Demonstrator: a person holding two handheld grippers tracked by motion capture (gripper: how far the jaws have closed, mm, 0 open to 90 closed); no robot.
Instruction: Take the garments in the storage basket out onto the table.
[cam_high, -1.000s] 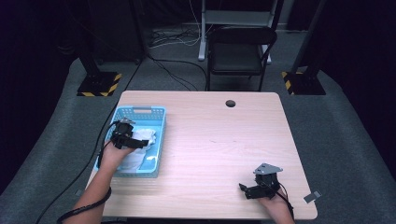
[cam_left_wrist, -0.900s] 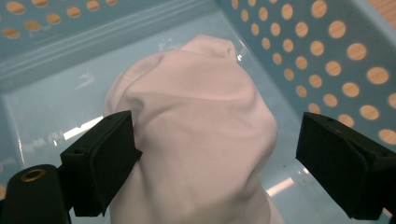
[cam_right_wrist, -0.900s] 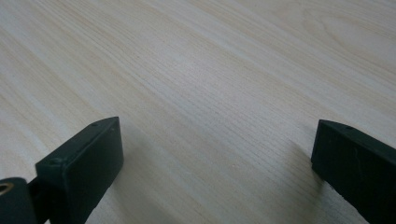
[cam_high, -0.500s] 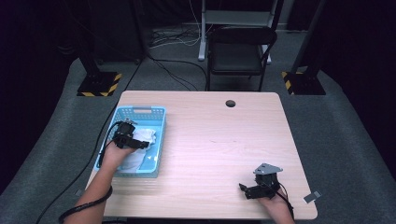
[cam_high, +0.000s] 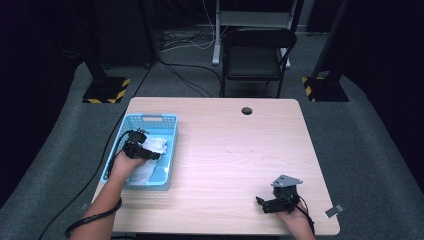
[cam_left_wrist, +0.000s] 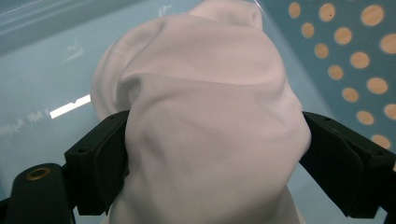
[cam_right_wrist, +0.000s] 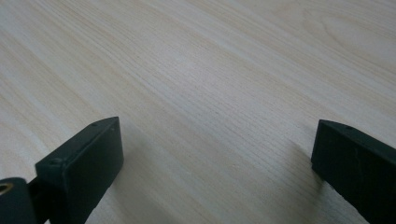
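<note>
Basket: light-blue perforated plastic basket (cam_high: 167, 150) at the wooden table's (cam_high: 235, 150) left edge.
Contents: a bunched white cloth (cam_left_wrist: 205, 121) on its floor.
Left gripper (cam_high: 150, 154): inside the basket, jaws wide, each against a side of the cloth bundle.
Right gripper (cam_high: 261, 204): near the table's front right corner, jaws spread, empty.

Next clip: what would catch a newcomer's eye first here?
The white cloth, bunched between the jaws of the left claw inside the blue basket at the table's left side. The right claw rests open on the bare wooden table near its front right corner.
</note>
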